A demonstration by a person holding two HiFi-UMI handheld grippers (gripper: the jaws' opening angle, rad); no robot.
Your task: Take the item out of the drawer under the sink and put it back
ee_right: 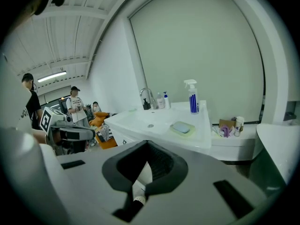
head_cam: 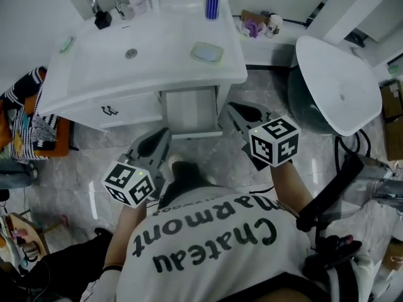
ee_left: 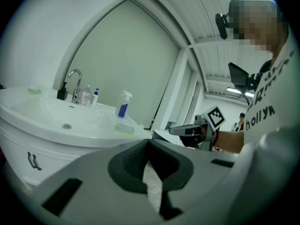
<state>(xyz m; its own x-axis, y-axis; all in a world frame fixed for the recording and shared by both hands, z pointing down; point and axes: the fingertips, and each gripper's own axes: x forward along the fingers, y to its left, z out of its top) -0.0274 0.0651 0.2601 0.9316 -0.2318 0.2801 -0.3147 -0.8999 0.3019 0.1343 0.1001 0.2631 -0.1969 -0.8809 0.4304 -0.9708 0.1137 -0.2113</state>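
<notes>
Left gripper (head_cam: 162, 134) and right gripper (head_cam: 232, 108) are closed, empty; the white drawer (head_cam: 126, 109), dark-handled, is shut.

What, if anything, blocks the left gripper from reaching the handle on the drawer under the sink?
Probably nothing, so likely yes. The left gripper hangs just in front of the cabinet, with open floor between it and the handle. Its jaws are together and must open first.

White sink top (head_cam: 170, 46) carries spray bottle (head_cam: 213, 4) and soap dish (head_cam: 207, 53).
</notes>
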